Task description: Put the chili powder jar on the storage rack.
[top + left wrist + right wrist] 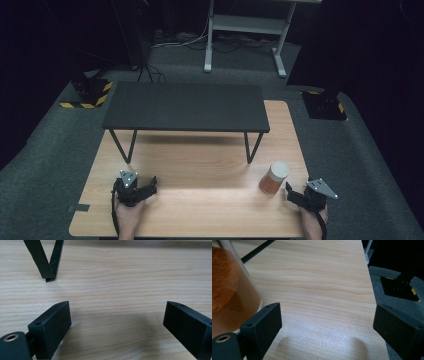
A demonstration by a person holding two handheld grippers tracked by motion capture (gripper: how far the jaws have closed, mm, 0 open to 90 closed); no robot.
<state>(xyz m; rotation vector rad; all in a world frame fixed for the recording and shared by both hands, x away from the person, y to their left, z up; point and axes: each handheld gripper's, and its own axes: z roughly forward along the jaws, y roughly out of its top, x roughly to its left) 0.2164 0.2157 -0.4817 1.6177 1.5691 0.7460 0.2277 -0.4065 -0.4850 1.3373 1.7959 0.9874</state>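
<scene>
Looking down from the high view, I am seeing a pale wooden table (200, 200) with a smooth, fine-grained top and rounded corners, standing on grey speckled carpet (45, 145). A matt black shelf (185, 106), flat and rectangular, is standing across the far half of the table on thin angled metal legs (123, 145).

I am holding the left gripper (150, 184) low over the near left part of the table. In the left gripper view its two blocky black jaws are standing wide apart with bare wood grain between them, gripping nothing, and one V-shaped shelf leg (47, 262) is showing ahead.

I am holding the right gripper (291, 192) near the right edge of the table, pointing toward the jar (274, 177). Its jaws are also spread wide and are clasping nothing; in the right gripper view wood is lying between them.

The jar is standing upright on the near right part of the table, just beside the right gripper and outside its jaws. It is a small clear cylinder with a pale round lid, filled with a rust-orange powder. In the right gripper view its glassy wall (229, 287) is bulging at the left edge, close against the left-hand jaw; whether the two are touching I cannot tell.
</scene>
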